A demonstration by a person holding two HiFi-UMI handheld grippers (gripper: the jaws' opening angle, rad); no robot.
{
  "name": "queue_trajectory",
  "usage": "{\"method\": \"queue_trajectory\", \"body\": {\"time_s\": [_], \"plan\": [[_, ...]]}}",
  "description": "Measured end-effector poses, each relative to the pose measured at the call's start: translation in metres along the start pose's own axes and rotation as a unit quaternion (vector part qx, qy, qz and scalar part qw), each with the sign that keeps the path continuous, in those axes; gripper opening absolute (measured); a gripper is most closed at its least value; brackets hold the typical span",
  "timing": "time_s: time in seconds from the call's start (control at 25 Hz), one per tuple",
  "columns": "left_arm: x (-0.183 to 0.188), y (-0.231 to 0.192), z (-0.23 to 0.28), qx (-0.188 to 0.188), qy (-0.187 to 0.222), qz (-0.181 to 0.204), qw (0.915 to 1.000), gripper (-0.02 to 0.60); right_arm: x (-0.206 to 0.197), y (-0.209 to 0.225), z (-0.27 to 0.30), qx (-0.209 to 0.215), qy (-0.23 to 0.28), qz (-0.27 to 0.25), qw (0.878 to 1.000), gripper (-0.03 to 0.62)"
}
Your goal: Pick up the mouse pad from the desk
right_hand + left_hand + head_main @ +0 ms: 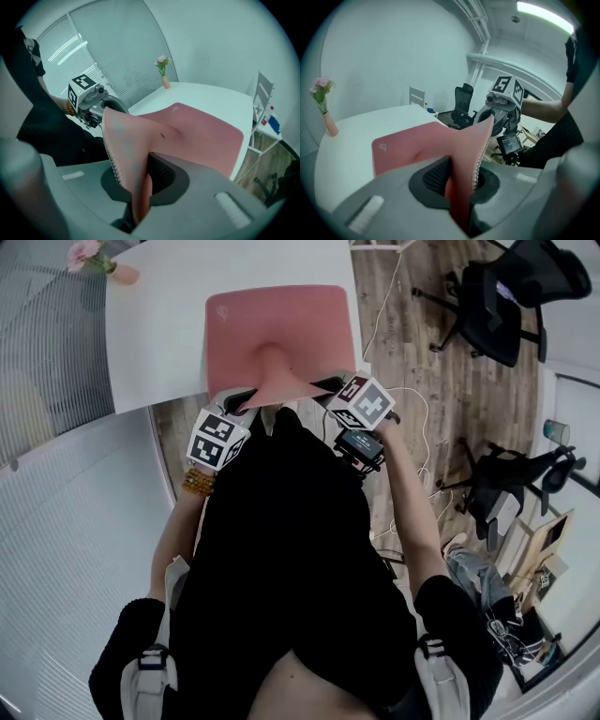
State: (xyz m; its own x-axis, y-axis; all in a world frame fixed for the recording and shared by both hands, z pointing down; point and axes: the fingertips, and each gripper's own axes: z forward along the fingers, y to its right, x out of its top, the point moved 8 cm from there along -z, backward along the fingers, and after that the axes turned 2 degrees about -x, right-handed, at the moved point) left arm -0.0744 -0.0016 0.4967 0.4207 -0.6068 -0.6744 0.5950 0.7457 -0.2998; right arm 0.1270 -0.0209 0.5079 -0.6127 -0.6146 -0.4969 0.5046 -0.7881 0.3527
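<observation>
1. While the white desk carries the far part of the pad at its near right corner, the step in hand is, as I judge it, the lift-off. Both hands should rise together and level, then draw back over the near edge, so that the far part peels away rather than drags.
2. Past the desk's right edge, a black office chair stands on the wooden floor, well apart from the work. It should not hinder the lift.
3. Near its front edge the pink mouse pad is raised off the desk and bunched into a ridge between the two grips. It looks soft and will likely sag, so spreading the hands a little should flatten the ridge and keep the hanging part from flopping.
4. Clamped narrow, the left tongs hold the left end of that raised edge, and the right tongs hold the right end. The pad stands on edge deep between each pair of jaws, so a slip seems unlikely if the squeeze is kept.
5. At the desk's far left corner a small vase with a pink flower stands well apart from the pad. White cables lie on the floor beyond the right edge, out of the way.
</observation>
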Motion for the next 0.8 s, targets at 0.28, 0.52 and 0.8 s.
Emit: {"method": "queue_trajectory", "body": {"time_s": [0.28,0.52,0.8], "plan": [[0.025,0.005,-0.023,0.024,0.033,0.007,0.9991,0.035,0.017,-0.01,-0.024,0.004,0.022,-0.008,1.0,0.046],[0.037,0.002,-0.04,0.035,0.062,0.009,0.9974,0.035,0.033,-0.021,-0.038,-0.006,0.023,-0.037,0.999,0.046],[0.056,0.0,-0.054,0.048,0.087,0.024,0.9948,0.035,0.047,-0.025,-0.055,-0.004,0.044,-0.049,0.998,0.046]]}}
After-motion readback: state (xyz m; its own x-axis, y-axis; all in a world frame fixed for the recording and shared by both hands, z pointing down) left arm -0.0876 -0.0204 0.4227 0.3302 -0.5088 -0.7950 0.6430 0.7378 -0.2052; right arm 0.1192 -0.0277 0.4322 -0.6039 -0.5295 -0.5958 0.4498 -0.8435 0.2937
